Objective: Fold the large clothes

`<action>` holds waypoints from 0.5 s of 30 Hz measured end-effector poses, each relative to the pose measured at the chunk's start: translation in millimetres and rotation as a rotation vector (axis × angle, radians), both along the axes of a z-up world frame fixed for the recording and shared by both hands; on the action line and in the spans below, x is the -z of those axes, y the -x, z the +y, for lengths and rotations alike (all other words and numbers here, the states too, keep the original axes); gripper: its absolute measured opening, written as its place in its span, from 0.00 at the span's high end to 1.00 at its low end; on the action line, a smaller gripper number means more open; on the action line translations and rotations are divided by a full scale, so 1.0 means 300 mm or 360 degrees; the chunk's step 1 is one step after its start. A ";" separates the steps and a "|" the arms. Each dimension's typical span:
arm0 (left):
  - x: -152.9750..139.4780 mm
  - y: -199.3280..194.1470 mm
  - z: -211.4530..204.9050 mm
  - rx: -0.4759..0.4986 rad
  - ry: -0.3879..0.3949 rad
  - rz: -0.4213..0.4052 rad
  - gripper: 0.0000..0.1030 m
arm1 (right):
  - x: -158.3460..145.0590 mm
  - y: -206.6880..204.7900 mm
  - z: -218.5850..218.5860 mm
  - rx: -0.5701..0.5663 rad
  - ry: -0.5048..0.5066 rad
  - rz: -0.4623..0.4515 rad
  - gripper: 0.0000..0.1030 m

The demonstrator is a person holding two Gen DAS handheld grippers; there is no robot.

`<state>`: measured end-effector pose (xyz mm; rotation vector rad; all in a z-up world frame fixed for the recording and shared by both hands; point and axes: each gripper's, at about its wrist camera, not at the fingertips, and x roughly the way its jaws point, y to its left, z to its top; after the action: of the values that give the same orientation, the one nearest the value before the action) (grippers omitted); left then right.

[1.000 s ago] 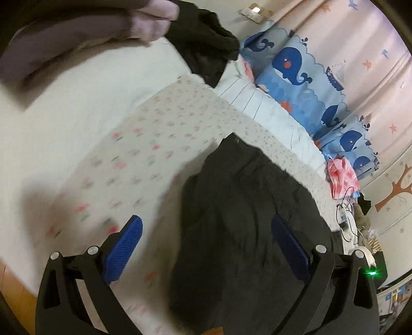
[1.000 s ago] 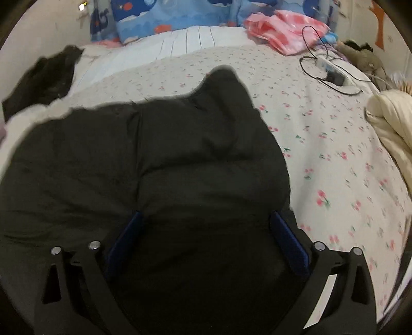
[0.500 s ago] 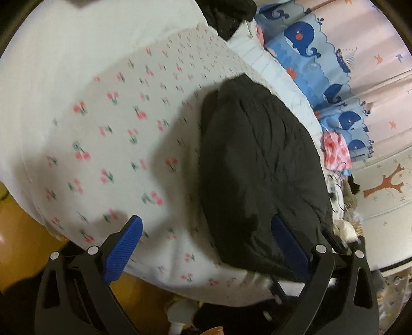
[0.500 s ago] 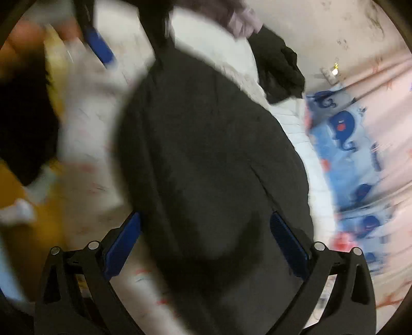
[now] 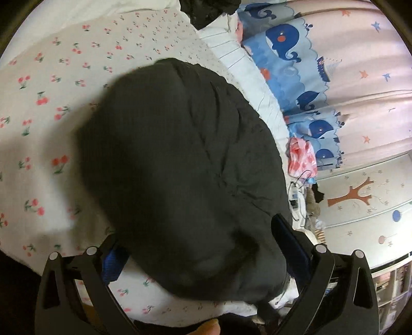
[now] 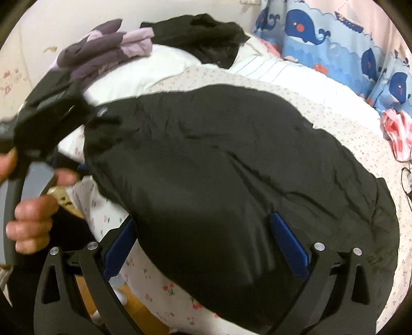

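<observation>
Left wrist view: a bulky black jacket (image 5: 180, 175) lies folded on a bed spread with a cherry-print sheet (image 5: 51, 103), its near edge between the spread left tongs (image 5: 206, 252), which pinch nothing. Beyond it sit a striped white pillow (image 5: 247, 74), a whale-print curtain (image 5: 296, 69), a pink-and-white bundle (image 5: 301, 157) and, at the top edge, another dark garment (image 5: 208, 10); a tree sticker (image 5: 352, 193) marks the wall. Right wrist view: the right tongs (image 6: 206, 250) stand spread over the jacket's (image 6: 231, 167) near edge, gripping nothing. At left a hand (image 6: 31, 224) grips the other tool's handle, its black body crowding the jacket's corner. Purple clothes (image 6: 108, 49) and a dark heap (image 6: 206, 33) lie behind. No lettering is legible.
</observation>
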<state>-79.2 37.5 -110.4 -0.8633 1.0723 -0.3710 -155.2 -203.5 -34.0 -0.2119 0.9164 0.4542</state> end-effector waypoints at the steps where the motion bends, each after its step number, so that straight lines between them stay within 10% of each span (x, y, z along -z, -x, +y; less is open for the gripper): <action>1: 0.005 -0.011 0.004 -0.0021 0.0017 0.0027 0.07 | -0.016 0.011 -0.023 0.0014 -0.0039 0.0005 0.07; 9: 0.024 -0.019 0.010 0.0014 -0.0061 0.0076 0.07 | 0.062 0.266 -0.805 0.0949 -0.1019 0.0200 0.07; 15: 0.028 -0.015 -0.036 0.0024 -0.0219 0.0071 0.07 | 0.292 0.302 -1.024 0.1216 -0.1600 0.0434 0.07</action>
<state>-74.6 26.8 -118.8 -0.7444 1.1324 -0.2883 -245.9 -510.6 -121.5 1.1067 0.8577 0.1797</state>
